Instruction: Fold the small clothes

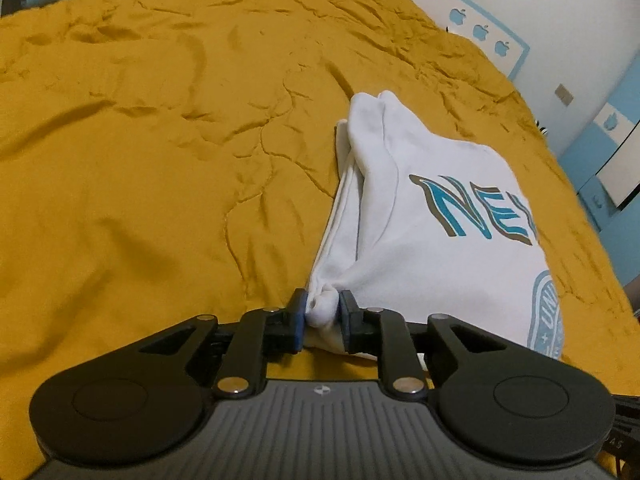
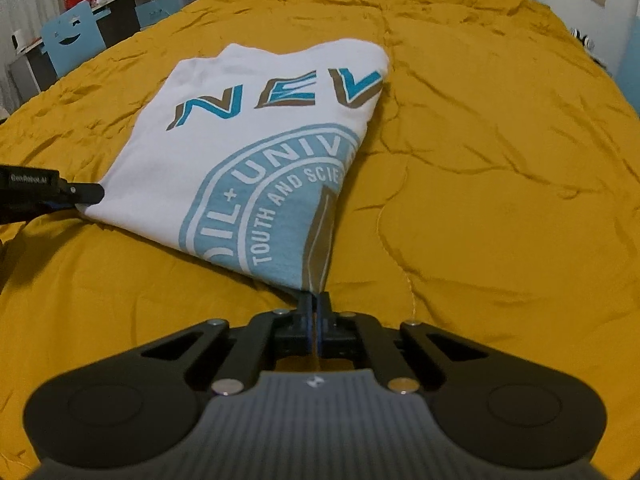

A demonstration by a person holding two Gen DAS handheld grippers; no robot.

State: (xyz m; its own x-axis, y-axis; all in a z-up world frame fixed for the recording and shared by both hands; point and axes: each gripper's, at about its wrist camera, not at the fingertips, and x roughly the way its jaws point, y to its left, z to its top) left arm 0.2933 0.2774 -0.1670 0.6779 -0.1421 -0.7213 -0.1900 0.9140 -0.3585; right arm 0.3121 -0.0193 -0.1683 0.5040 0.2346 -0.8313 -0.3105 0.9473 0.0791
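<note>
A white T-shirt (image 1: pixel 432 216) with teal lettering and a round teal emblem lies partly folded on the mustard-yellow bedspread (image 1: pixel 140 140). My left gripper (image 1: pixel 323 312) is shut on a bunched white corner of the T-shirt, the cloth bulging between its blue pads. In the right wrist view the T-shirt (image 2: pixel 248 152) spreads ahead, and my right gripper (image 2: pixel 316 304) is shut on its near corner by the emblem, jaws pressed together. The left gripper (image 2: pixel 86 194) shows at the left edge, holding the shirt's other near corner.
The yellow bedspread (image 2: pixel 500 180) stretches wide and wrinkled on all sides. A white and blue wall (image 1: pixel 500 8) runs along the far right. A desk with clutter and a blue chair (image 2: pixel 76 42) stand beyond the bed's far left edge.
</note>
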